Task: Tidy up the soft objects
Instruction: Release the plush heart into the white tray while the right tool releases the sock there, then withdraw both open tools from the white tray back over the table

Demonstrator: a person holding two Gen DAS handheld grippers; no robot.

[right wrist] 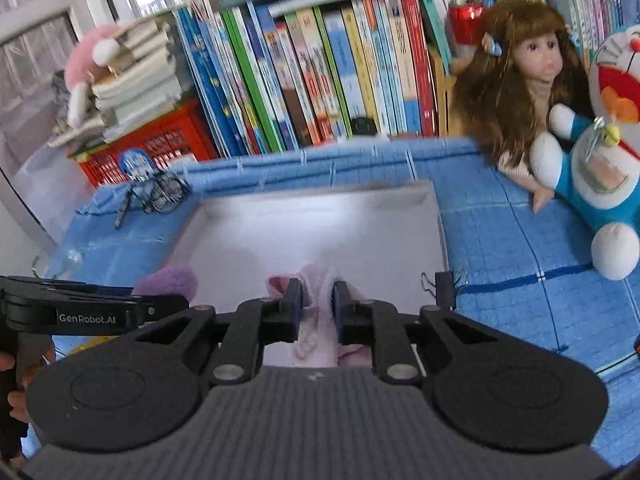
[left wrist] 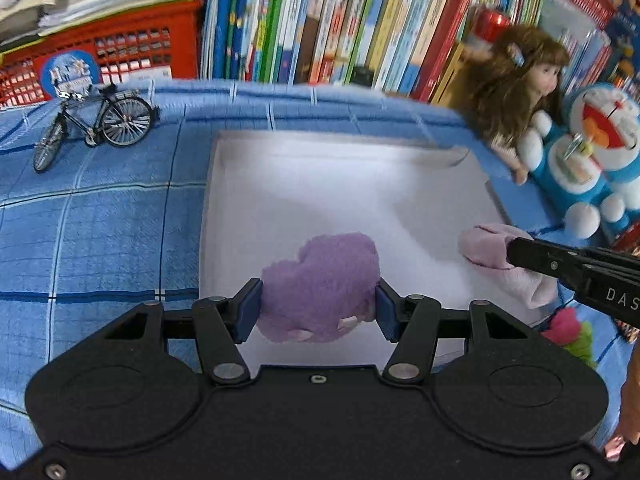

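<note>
My left gripper is shut on a fluffy purple soft toy and holds it over the near part of a shallow white box. My right gripper is shut on a pale pink soft cloth toy above the box's near edge. In the left wrist view the right gripper enters from the right with the pink toy in its fingertips. In the right wrist view the left gripper's finger shows at the left with the purple toy at its tip.
The box lies on a blue checked cloth. A small model bicycle stands at the far left. A long-haired doll and a blue cat plush lean at the right. Books and a red crate line the back. A pink-green soft toy lies near right.
</note>
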